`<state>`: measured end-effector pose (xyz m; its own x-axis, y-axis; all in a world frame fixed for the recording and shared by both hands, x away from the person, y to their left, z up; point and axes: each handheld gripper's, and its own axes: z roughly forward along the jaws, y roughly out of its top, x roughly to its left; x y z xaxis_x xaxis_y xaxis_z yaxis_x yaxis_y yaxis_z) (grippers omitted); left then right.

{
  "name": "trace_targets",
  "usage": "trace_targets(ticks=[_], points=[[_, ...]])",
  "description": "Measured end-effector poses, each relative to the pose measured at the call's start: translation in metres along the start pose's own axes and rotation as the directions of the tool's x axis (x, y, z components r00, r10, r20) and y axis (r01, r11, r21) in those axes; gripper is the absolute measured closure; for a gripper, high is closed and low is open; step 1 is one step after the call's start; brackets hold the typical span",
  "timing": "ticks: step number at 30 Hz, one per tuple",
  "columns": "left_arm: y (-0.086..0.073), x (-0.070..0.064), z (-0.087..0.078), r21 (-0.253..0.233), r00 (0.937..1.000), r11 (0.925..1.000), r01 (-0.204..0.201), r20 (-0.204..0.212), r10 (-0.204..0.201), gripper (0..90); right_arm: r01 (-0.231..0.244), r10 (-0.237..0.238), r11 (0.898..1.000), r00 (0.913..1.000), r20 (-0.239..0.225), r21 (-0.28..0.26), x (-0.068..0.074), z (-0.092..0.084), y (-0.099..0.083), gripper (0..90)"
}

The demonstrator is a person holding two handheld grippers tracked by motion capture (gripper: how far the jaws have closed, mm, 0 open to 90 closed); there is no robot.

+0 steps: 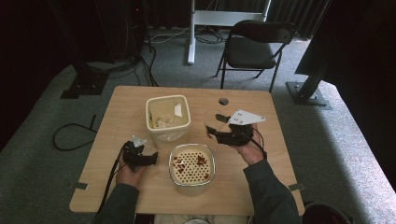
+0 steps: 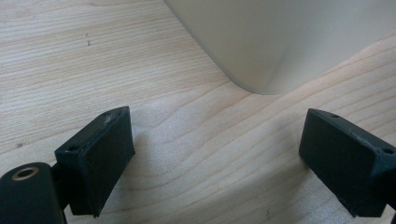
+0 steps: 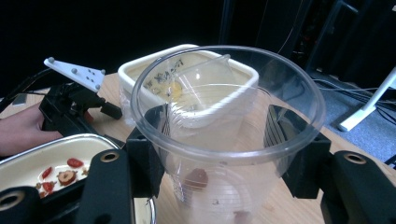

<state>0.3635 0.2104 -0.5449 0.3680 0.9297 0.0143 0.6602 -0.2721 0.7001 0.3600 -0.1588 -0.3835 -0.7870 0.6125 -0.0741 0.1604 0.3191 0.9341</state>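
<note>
With the right tongs point(image 3: 217, 154) clamped on the clear cup point(image 3: 227, 126) and the left tongs point(image 2: 215, 158) open, empty, on the tabletop point(image 1: 116, 116), the next move is probably tipping the cup over the perforated dish point(image 1: 192, 164).

left gripper point(image 1: 148, 158): black, blocky pads | right gripper point(image 1: 214, 134): black, grey plate | sleeves point(image 1: 271, 196): grey-green

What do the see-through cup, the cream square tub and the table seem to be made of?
The see-through round cup looks like thin clear plastic: glossy, with the tub visible through its wall. The cream square tub appears to be opaque plastic with a smooth, matte, rounded wall. The table shows pale wood grain, probably plywood or veneer, with a dull finish.
</note>
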Motion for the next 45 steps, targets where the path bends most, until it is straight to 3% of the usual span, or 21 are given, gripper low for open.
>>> trace_targets(ticks=[45], points=[[0.000, 0.000, 0.000, 0.000, 1.0000, 1.0000, -0.001, 0.000, 0.001, 10.7, -0.030, 0.029, 0.999, 0.9993, -0.022, -0.030, -0.009, 0.025, 0.018, 40.8]])
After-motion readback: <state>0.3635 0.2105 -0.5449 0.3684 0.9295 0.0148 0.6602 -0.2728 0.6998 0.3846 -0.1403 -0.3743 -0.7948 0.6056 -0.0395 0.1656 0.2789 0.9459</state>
